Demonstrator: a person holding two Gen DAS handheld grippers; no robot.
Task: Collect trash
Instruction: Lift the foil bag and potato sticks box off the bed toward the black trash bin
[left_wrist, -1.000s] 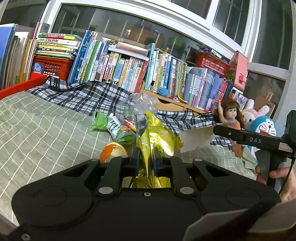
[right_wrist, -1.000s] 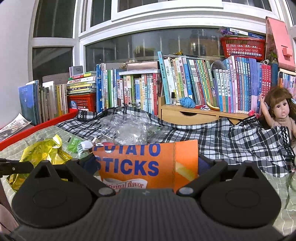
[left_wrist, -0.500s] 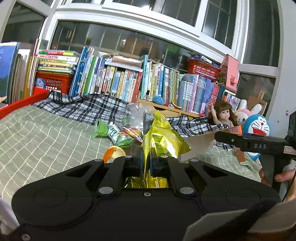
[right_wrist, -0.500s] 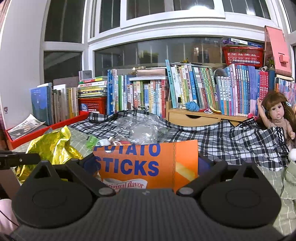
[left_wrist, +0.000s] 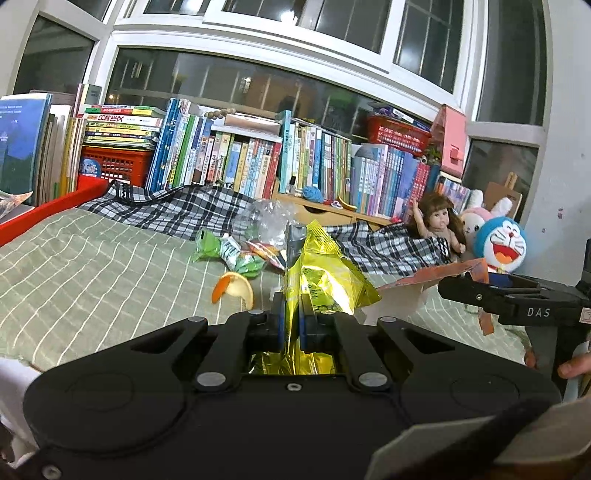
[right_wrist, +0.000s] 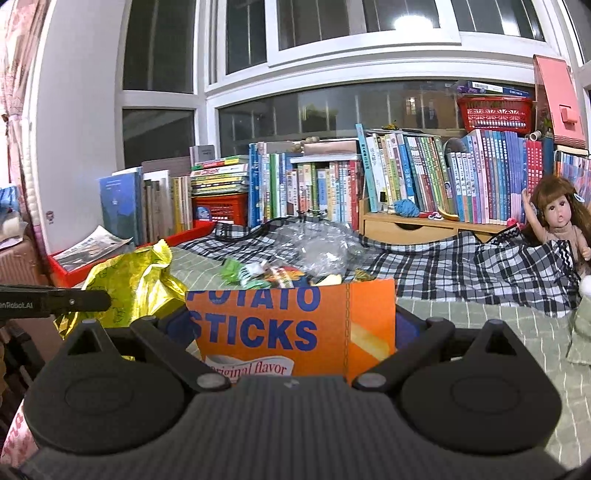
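Trash lying in a heap on the green checked bedspread (left_wrist: 85, 273), near the plaid blanket (left_wrist: 173, 210): green wrappers (left_wrist: 229, 253), a clear plastic bag (left_wrist: 269, 221), an orange peel (left_wrist: 232, 291). Left gripper (left_wrist: 291, 317) pinching a yellow foil bag (left_wrist: 321, 280), lifting it clear of the bed. Right gripper (right_wrist: 291, 325) clamping an orange potato sticks box (right_wrist: 295, 325) between widely set jaws, right of the foil bag. Books (right_wrist: 406, 177) lining the far windowsill, a doll (right_wrist: 561, 225) sitting at far right.

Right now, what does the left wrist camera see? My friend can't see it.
The left gripper pinches a crinkly gold foil snack bag above a green striped bedsheet. Green wrappers and an orange peel lie beyond, before a row of colourful books.
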